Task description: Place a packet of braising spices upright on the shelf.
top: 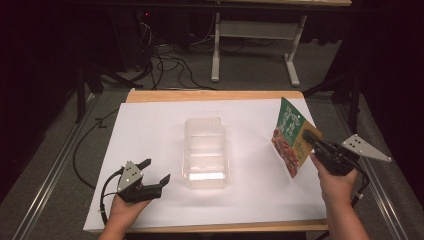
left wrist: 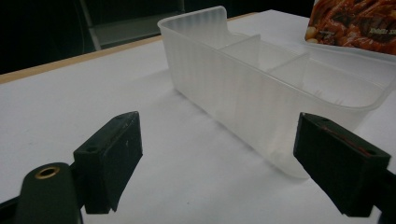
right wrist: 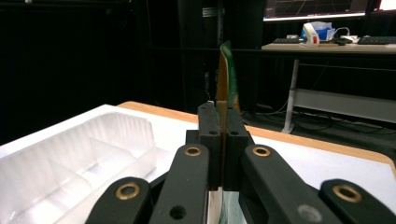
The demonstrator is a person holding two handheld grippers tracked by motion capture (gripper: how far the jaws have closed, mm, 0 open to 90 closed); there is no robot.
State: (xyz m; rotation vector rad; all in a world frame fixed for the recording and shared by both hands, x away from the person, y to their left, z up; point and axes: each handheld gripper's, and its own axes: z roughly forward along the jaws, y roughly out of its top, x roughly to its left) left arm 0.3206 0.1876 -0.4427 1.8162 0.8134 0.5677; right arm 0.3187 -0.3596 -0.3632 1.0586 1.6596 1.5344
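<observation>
Right gripper (top: 311,141) has its fingers (right wrist: 210,140) clamped flat on one edge of the pouch (top: 291,140), holding it upright and clear of the tabletop (top: 150,130), out at the right side. In the right gripper view the pouch (right wrist: 227,79) runs edge-on straight up from between the pads, no visible sag.

Left gripper (top: 155,175) is down near the front left, fingers (left wrist: 109,158) spread wide with nothing in them. It faces the long side of the tray (left wrist: 243,93), apart from it, not touching.

Tray (top: 205,150) sits mid-tabletop, long axis running away from the person, well apart from the pouch.

Handling, my read:
- Pouch: light, thin, glossy film, so slippery and floppy. An edge pinch will let it swing and twist. The grip looks to be on a side edge near the seam, which is the stiffest place to hold it. Contents look slim, can't tell what's inside beyond the food print.
- Tray: thin translucent plastic, light, flexes, will skate on the white sheet if nudged. If it needs steadying, pinch the rim or a wall, gently. Hard squeeze likely buckles it.

Counts:
- pouch: 1
- tray: 1, with 3 compartments split by 2 dividers, all empty
- grippers: 2

Likely risk: pouch catching the tray rim and shoving the tray.
</observation>
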